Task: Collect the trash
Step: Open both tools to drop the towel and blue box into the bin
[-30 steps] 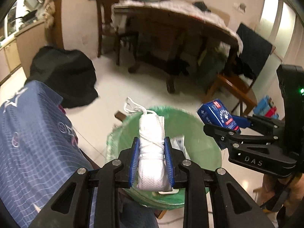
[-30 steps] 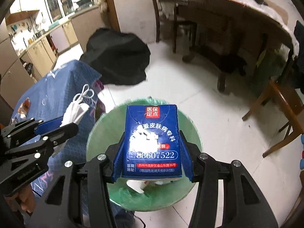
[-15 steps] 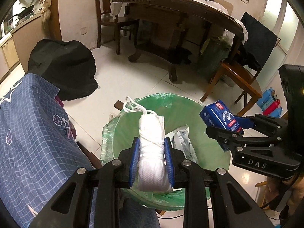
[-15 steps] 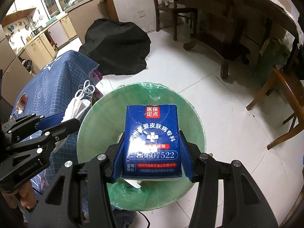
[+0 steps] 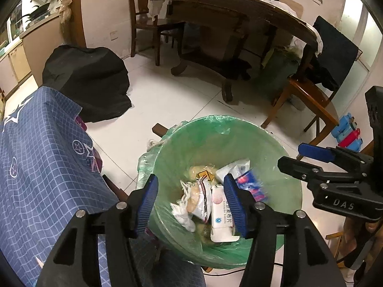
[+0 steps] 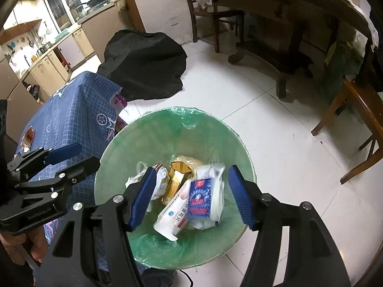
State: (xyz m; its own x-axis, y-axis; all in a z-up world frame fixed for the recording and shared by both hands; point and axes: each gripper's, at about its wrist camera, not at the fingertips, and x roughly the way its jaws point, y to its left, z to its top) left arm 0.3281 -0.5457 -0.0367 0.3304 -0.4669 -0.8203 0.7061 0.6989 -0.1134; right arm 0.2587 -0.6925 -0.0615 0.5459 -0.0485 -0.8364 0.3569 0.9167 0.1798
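Note:
A bin lined with a green bag (image 5: pixel 215 122) (image 6: pixel 167 112) stands on the floor right under both grippers. My left gripper (image 5: pixel 189 184) hangs over its mouth, jaws opening, nothing between them. My right gripper (image 6: pixel 191 174) is beside it at the right, jaws also opening and empty. The blue box (image 6: pixel 199 198) lies inside the bin on other trash and shows blurred in the left wrist view (image 5: pixel 249 184). A white mask (image 6: pixel 137 174) rests at the bin's left inside wall. A white carton (image 5: pixel 221 210) and a gold wrapper (image 6: pixel 177 174) lie with them.
A surface under a blue checked cloth (image 5: pixel 36 167) touches the bin's left side. A black bag (image 5: pixel 88 81) sits on the white tile floor behind it. Farther back stand a dark wooden table (image 5: pixel 227 12) and chairs (image 5: pixel 308 100). Blue and red toys (image 5: pixel 347 134) lie at the right.
Both grippers opened. The white mask left the left jaws and the blue box left the right jaws; both now lie in the bin.

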